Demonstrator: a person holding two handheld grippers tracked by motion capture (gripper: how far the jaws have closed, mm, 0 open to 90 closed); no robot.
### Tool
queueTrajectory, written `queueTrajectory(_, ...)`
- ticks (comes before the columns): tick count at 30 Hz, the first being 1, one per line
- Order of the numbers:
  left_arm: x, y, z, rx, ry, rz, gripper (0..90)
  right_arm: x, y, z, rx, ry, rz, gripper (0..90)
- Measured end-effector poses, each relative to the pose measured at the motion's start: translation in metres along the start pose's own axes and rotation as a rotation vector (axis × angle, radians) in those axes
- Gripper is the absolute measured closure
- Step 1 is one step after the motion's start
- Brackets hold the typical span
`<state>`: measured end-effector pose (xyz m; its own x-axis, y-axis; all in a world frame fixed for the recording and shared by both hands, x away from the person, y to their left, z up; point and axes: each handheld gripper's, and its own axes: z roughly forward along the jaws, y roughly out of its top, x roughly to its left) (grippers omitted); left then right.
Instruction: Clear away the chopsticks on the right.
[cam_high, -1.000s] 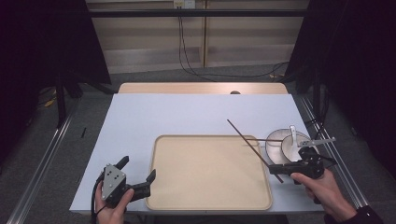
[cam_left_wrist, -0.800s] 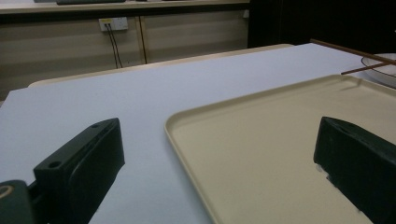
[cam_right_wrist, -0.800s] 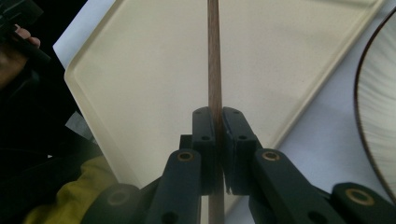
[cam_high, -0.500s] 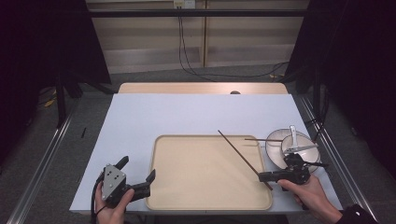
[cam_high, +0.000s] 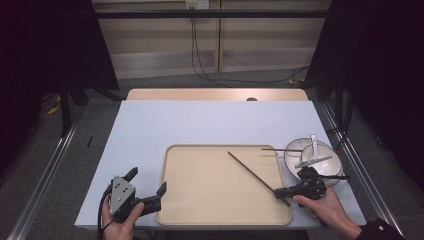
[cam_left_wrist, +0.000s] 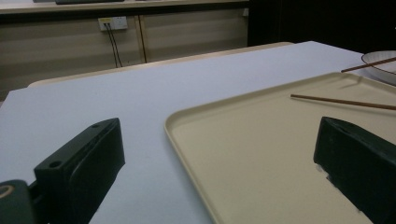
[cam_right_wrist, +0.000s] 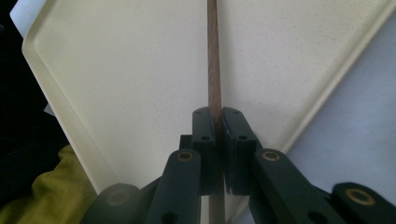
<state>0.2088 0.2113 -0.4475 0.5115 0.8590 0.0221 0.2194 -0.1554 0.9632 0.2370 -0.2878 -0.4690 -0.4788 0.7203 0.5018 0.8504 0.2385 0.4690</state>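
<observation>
1. My right hand-held gripper (cam_high: 281, 193) clamps 1 chopstick (cam_high: 250, 170), slanting over the beige tray (cam_high: 220, 212)
2. My left hand-held gripper (cam_high: 148, 189) rests open at the tray's left edge on the worktop (cam_high: 200, 122)

The high view looks forward and down from above the person's side, taking in the whole table (cam_high: 210, 125). The left gripper view sits low, near the tabletop, facing across the tray (cam_left_wrist: 261, 154) toward the far wall. The right gripper view looks steeply down, close above the tray (cam_right_wrist: 140, 70). All three share that tray.
</observation>
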Motion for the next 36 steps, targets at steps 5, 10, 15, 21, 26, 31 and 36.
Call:
queueTrajectory(5, -0.001, 0.000, 0.000, 0.000, 0.000, -0.001, 1.9, 0.000, 0.001, 0.001, -0.003, 0.000, 0.003, 83.9)
queueTrajectory(10, 0.000, 0.000, 0.000, 0.000, 0.003, -0.001, 1.8, 0.000, 0.000, 0.005, 0.011, 0.006, -0.006, 82.8)
queueTrajectory(15, 0.000, 0.000, 0.000, 0.003, -0.002, 0.001, 1.9, 0.000, 0.001, 0.005, 0.013, 0.011, -0.013, 82.5)
queueTrajectory(21, 0.000, 0.000, 0.000, -0.001, -0.004, -0.001, 1.9, 0.000, 0.000, 0.004, 0.014, 0.014, -0.018, 80.4)
queueTrajectory(26, 0.000, 0.000, 0.000, 0.001, -0.004, -0.001, 1.8, 0.000, 0.000, 0.003, 0.018, 0.008, -0.036, 78.5)
queueTrajectory(31, 0.000, 0.000, 0.000, -0.009, -0.007, -0.013, 1.9, -0.001, 0.001, -0.005, -0.026, 0.030, -0.080, 72.5)
queueTrajectory(36, 0.000, 0.000, 0.000, -0.009, -0.009, -0.015, 1.9, 0.003, 0.004, -0.028, -0.148, 0.020, -0.171, 58.3)
